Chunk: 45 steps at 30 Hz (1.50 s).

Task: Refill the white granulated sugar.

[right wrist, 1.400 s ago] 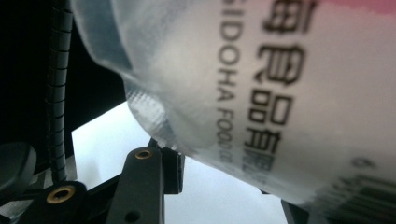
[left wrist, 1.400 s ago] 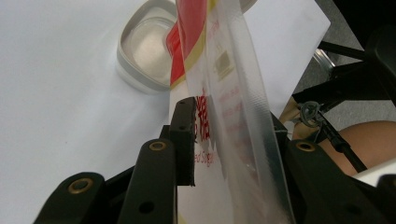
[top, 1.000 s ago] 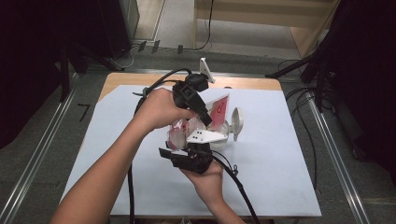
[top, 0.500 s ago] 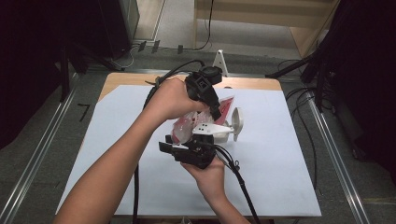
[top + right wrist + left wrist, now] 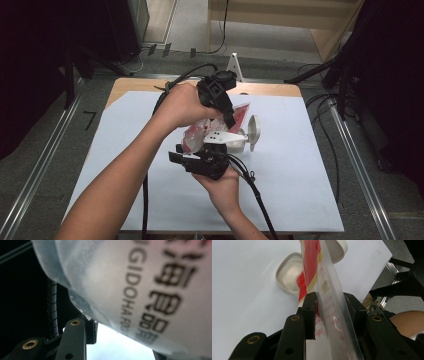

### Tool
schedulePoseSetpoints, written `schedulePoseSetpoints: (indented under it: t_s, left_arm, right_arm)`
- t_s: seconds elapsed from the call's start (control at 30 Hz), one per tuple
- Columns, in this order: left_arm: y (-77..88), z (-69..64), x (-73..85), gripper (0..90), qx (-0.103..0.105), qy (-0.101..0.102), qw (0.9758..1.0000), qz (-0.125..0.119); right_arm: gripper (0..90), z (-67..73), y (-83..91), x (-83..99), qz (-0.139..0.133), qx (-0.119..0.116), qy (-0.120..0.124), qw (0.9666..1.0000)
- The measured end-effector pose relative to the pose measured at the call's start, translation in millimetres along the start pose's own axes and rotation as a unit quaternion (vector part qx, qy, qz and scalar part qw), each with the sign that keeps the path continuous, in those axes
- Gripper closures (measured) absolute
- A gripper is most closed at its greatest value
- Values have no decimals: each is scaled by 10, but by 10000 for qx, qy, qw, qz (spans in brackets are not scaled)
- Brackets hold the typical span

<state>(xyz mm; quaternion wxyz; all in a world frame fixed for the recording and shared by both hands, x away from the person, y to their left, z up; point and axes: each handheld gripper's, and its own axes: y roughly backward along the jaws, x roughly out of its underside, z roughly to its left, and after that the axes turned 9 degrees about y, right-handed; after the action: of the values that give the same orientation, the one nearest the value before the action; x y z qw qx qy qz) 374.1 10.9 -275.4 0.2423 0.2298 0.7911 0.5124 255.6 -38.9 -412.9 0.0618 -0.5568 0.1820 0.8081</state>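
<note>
- Left gripper [image 5: 231, 122] comes down from the far side; in the left gripper view its two black jaws clamp the sealed edge of the red-and-clear plastic bag [image 5: 322, 285]
- Right gripper [image 5: 215, 142] grasps the same bag from the near side; in the right gripper view the bag's frosted, printed film fills the space above its jaws
- The bag [image 5: 197, 134] hangs between both grippers, lifted above the middle of the white table sheet [image 5: 300, 190]
- Just beyond it lies an open white container [image 5: 288, 275] with its lid [image 5: 253, 131] upright beside it
</note>
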Motion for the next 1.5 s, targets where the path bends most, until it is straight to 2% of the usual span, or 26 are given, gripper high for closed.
schedulePoseSetpoints:
  t_s: [0.07, 0.23, 0.3, 0.47, 0.53, 0.63, 0.83, 0.97, 1.07, 1.2, 1.33, 1.5]
  left_arm:
    - [-11, -1, 0, 667, -22, 19, 10000, -28]
    - [-7, 9, -9, 669, -39, -1, 10000, 91]
    - [-13, 23, -5, 673, -24, 27, 10000, 1]
    - [-17, 29, -18, 673, -6, 76, 10000, -37]
    - [-5, 46, -31, 673, -12, 78, 10000, 15]
    - [-10, 58, -22, 679, 11, 90, 10000, -39]
    - [-5, 48, -9, 683, -28, 46, 10000, -29]
    - [-9, 49, 22, 682, -59, -7, 10000, 13]
    - [-19, 52, 61, 682, -64, -32, 10000, 55]
    - [-29, 78, 113, 684, -75, -47, 10000, 31]
    - [-21, 113, 158, 704, -105, -98, 9999, 74]
    - [-26, 132, 181, 721, -77, -104, 9999, -9]
  right_arm:
    - [605, -1, -4, -2, 21, 6, 19, 10000]
    - [605, 21, -24, -1, 66, 54, 83, 9999]
    - [606, 29, -23, -4, 110, 64, 96, 9999]
    - [618, 35, -22, -21, 156, 138, 161, 9997]
    - [631, 28, -17, -26, 162, 160, 171, 9996]
    - [636, 30, -6, -23, 161, 199, 253, 9994]
    - [637, 35, -13, -16, 157, 236, 267, 9992]
    - [637, 34, -29, 18, 152, 282, 381, 9988]
    - [680, 40, -47, 57, 224, 335, 516, 9979]
    - [669, 36, -52, 100, 258, 378, 603, 9971]
    - [642, -6, -44, 162, 211, 412, 468, 9978]
    - [579, -78, -11, 235, 169, 426, 272, 9986]
